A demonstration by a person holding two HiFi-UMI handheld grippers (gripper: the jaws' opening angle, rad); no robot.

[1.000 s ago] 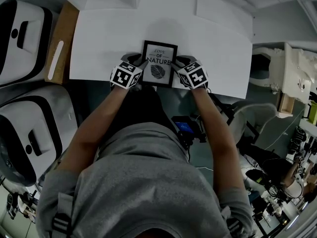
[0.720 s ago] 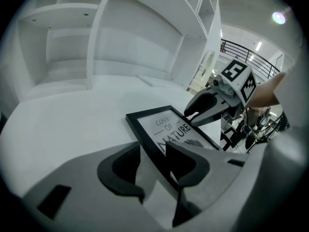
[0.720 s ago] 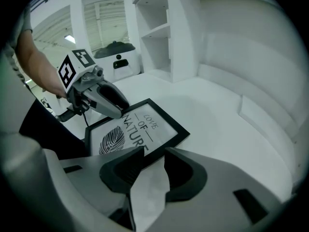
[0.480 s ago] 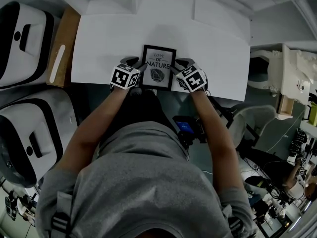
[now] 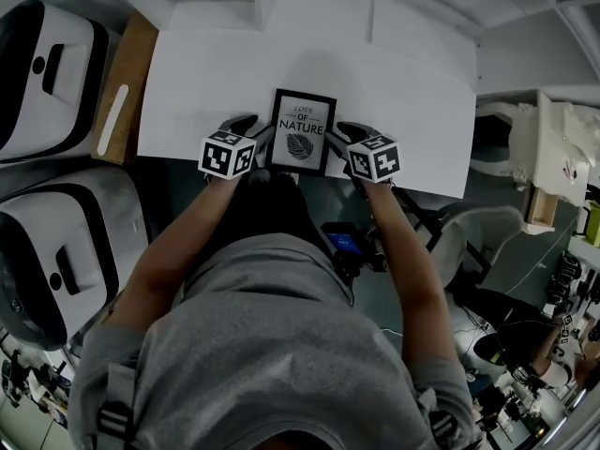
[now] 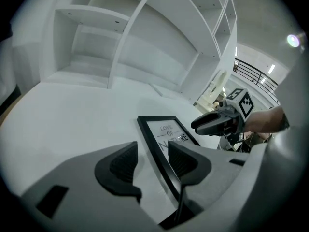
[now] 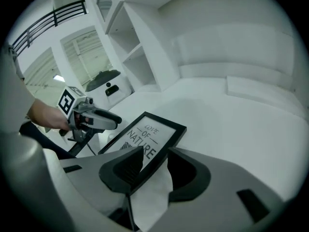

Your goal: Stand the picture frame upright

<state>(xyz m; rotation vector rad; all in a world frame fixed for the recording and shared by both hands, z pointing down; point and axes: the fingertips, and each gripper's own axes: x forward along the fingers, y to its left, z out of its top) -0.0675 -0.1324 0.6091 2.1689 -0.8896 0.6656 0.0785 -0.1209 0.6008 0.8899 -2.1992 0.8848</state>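
The black picture frame (image 5: 302, 131) with its "LOVE OF NATURE" print faces up on the white table (image 5: 403, 92), close to the front edge. I cannot tell whether it lies flat or leans back. My left gripper (image 5: 255, 127) is at the frame's left side with its jaws opening. In the left gripper view the frame's left edge (image 6: 157, 149) runs between the jaws of the left gripper (image 6: 152, 158), untouched by the pads. My right gripper (image 5: 343, 134) is at the right side. The frame's right edge (image 7: 159, 146) lies between the spread jaws of the right gripper (image 7: 149, 166).
A wooden board (image 5: 117, 87) with a white strip lies left of the table. Two white and black machines (image 5: 47, 64) (image 5: 56, 251) stand further left. White shelving (image 6: 145, 42) rises behind the table. The table's front edge is just under both grippers.
Both grippers have drawn slightly outward from the frame's sides, and the left jaws have spread wider. The frame stays in the same spot.
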